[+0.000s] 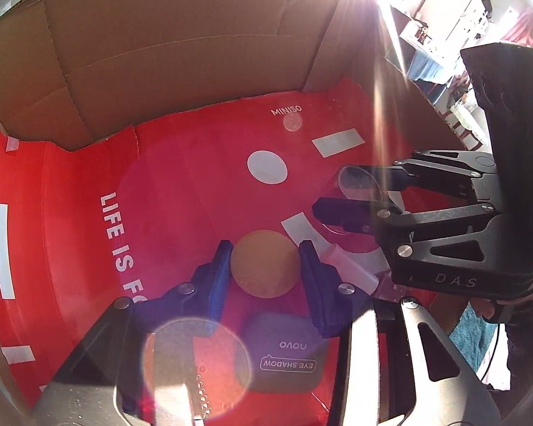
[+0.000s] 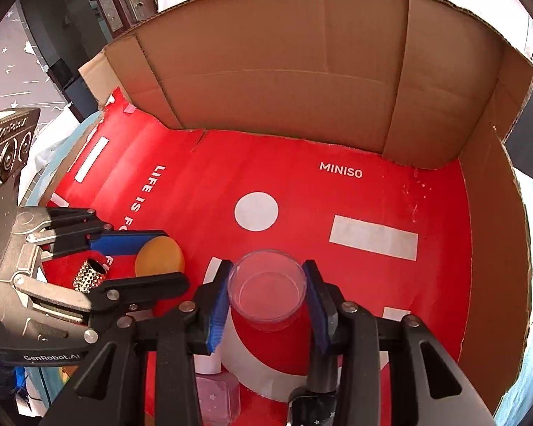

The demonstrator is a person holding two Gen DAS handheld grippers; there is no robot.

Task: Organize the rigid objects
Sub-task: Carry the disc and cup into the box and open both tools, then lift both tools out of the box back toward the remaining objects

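My left gripper (image 1: 264, 266) is shut on a round tan disc (image 1: 265, 263), held above the red floor of the cardboard box; it shows in the right wrist view (image 2: 152, 255) with the disc (image 2: 160, 257) between its fingers. My right gripper (image 2: 266, 289) is shut on a clear round plastic cup (image 2: 267, 289), also seen in the left wrist view (image 1: 359, 188). A grey "EYE SHADOW" case (image 1: 287, 355) lies below the left gripper. A pink tube (image 1: 351, 268) lies beside it.
The box (image 2: 302, 71) has brown cardboard walls at the back and right and a red MINISO liner (image 2: 373, 195). A gold studded cylinder (image 2: 89, 277) lies at the left. A pink bottle (image 2: 218, 397) and a dark starred object (image 2: 312, 408) lie near the front edge.
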